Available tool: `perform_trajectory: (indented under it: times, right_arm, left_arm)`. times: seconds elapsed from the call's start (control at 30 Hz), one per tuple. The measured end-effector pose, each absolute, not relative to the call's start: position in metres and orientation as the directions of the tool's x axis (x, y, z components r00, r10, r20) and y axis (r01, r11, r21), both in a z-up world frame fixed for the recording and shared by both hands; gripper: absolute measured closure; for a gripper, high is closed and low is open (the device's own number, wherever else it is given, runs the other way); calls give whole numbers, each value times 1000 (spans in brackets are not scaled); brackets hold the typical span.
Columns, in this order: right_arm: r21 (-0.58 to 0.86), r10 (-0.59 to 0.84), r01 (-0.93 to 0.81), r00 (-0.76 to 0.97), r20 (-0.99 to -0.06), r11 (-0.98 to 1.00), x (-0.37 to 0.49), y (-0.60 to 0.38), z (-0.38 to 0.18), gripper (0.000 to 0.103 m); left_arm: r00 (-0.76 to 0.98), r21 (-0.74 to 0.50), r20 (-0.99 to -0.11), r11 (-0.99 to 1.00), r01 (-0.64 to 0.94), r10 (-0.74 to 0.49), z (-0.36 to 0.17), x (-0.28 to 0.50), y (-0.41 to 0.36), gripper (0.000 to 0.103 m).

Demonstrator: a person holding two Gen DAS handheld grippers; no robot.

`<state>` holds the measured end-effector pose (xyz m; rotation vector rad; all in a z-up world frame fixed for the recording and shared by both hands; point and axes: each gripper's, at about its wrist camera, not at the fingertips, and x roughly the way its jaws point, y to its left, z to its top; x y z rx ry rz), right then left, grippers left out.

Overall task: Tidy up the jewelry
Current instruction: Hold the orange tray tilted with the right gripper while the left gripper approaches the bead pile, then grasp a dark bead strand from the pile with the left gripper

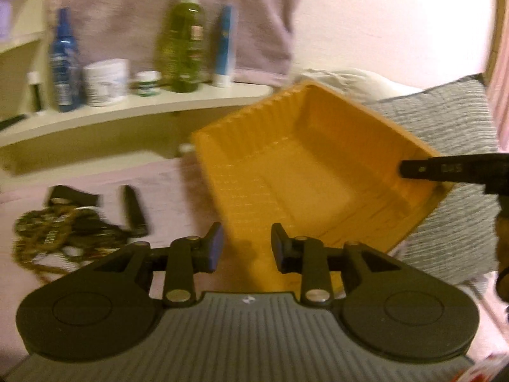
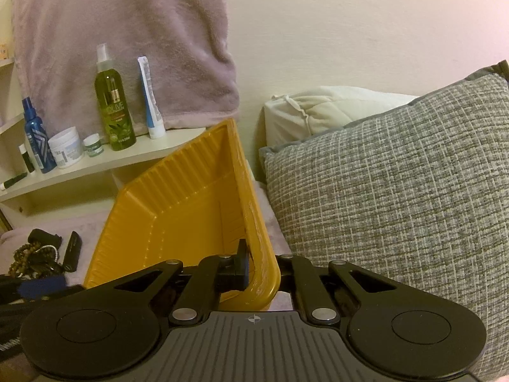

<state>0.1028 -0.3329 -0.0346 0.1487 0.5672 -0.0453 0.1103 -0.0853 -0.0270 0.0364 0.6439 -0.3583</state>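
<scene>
With the right claw [image 2: 254, 270] clamped on the yellow tray [image 2: 178, 210] rim, keep it tilted steady while the empty, part-open left claw [image 1: 246, 248] reaches the jewelry [image 1: 57, 229] lower left.

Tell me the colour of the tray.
The tray is yellow-orange with ribbed walls, sharpest in the right wrist view.

Black linkage fingers [image 1: 213, 248], blue pads, silver rivets, ribbed grey housing.

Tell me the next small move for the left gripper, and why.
Probably swing the left gripper left and down to the jewelry pile. Its jaws are open and empty, the right gripper already clamps the yellow tray's wall and holds it tilted, and the tray is empty.
</scene>
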Motion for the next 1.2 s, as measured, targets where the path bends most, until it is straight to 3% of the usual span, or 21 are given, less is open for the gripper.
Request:
perform_trajectory:
  times: [0.27, 0.5, 1.1, 1.2]
  right_arm:
    - [125, -6, 87, 843, -538, 988, 103, -333, -34, 96]
    - [114, -12, 88, 842, -540, 990, 106, -331, -33, 96]
    - [100, -11, 77, 839, -544, 992, 110, -334, -36, 96]
    - [99, -10, 76, 839, -545, 992, 110, -335, -36, 96]
  left_arm:
    - [795, 3, -599, 992, 124, -97, -37, 106, -18, 74]
    - [795, 42, -606, 999, 28, 3, -47, 113, 21, 74]
    - [788, 243, -614, 959, 144, 37, -69, 157, 12, 74]
    - [791, 256, -611, 954, 156, 34, -71, 163, 12, 81]
